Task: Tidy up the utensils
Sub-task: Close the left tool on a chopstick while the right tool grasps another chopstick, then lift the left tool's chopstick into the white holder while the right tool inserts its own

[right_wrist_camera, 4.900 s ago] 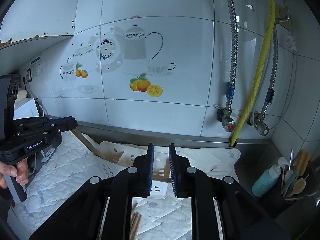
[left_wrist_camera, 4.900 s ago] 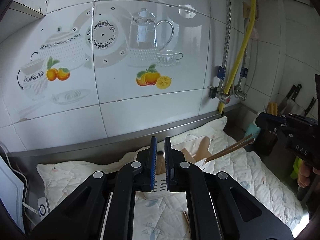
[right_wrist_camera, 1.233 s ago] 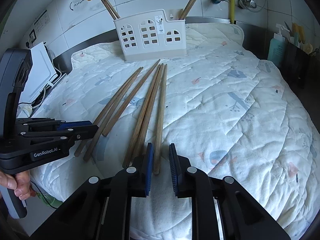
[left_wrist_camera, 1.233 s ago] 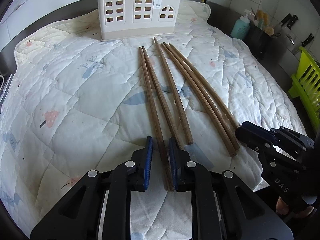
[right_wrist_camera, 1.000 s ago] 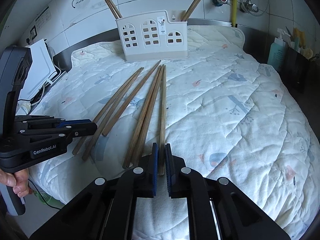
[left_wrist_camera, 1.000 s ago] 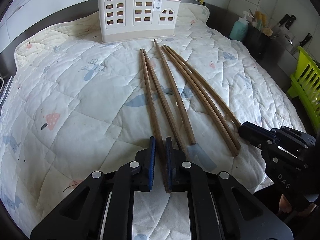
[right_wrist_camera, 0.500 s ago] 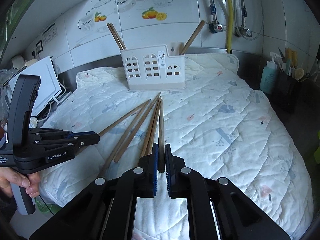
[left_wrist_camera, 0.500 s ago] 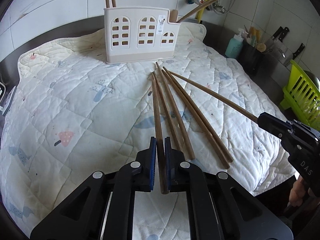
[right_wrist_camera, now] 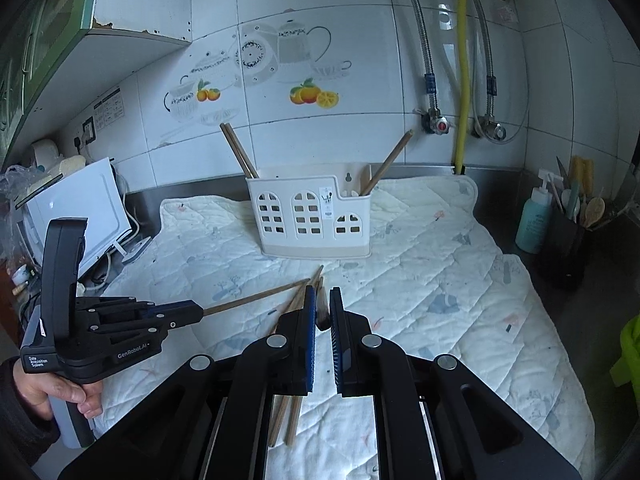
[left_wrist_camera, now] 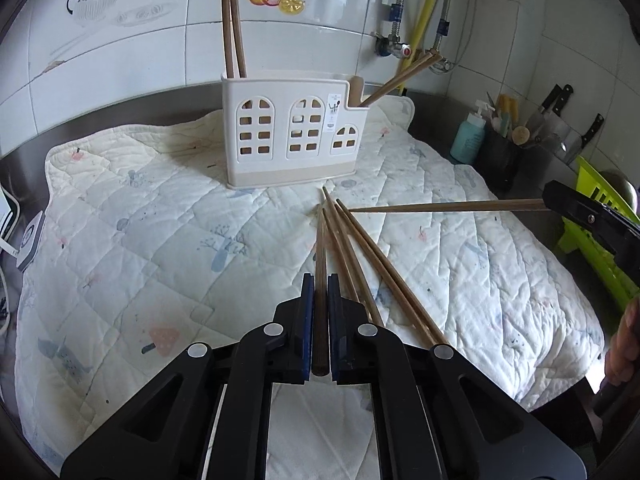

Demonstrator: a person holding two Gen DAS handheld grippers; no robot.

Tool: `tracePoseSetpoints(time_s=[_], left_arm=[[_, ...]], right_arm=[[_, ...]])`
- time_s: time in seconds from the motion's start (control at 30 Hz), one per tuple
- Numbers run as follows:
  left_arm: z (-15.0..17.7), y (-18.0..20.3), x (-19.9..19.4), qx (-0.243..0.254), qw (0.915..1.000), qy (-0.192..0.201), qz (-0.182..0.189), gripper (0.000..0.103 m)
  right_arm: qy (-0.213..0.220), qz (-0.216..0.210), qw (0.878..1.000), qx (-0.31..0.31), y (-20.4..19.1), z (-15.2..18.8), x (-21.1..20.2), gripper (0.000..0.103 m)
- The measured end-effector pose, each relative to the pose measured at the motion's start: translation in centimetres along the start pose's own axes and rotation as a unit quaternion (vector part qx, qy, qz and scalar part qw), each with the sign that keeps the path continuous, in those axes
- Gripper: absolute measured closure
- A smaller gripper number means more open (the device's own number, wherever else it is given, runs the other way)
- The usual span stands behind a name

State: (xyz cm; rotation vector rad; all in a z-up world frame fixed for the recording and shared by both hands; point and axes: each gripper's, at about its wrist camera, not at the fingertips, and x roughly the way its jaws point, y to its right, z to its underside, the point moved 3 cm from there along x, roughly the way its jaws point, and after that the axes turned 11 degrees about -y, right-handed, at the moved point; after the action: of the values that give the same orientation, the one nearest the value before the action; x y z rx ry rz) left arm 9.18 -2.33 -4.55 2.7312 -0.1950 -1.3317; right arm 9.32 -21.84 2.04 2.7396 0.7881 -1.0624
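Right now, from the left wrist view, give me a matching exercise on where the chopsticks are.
Things:
1. chopstick in the left gripper
2. chopstick in the right gripper
3. chopstick pair
4. loose chopsticks

States:
A. lying on the quilt
B. standing nearly upright at the left end of the holder
C. clamped, running crosswise through the view
D. clamped, running straight ahead toward the holder

Pairs: 1-D, 2-C, 3-B, 4-A. The left gripper and the right gripper are each shut on one chopstick.
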Motion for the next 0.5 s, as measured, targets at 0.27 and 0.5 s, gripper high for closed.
tracePoseSetpoints(time_s=[0.27,0.5], left_arm=[[-2.8,-0.6,-1.1,0.009,0.9994,0.034,-0.005,0.098],[-5.2,-0.5,-2.0,0.024,0.9983,0.053,-0.008,0.098]], right_arm=[[0.033,-0.005,0.999,-0.003,0.6,-3.9,-0.7,0.096],[0.051,0.000,0.999,-0.015,0.8,-6.3,-1.4,0.096]])
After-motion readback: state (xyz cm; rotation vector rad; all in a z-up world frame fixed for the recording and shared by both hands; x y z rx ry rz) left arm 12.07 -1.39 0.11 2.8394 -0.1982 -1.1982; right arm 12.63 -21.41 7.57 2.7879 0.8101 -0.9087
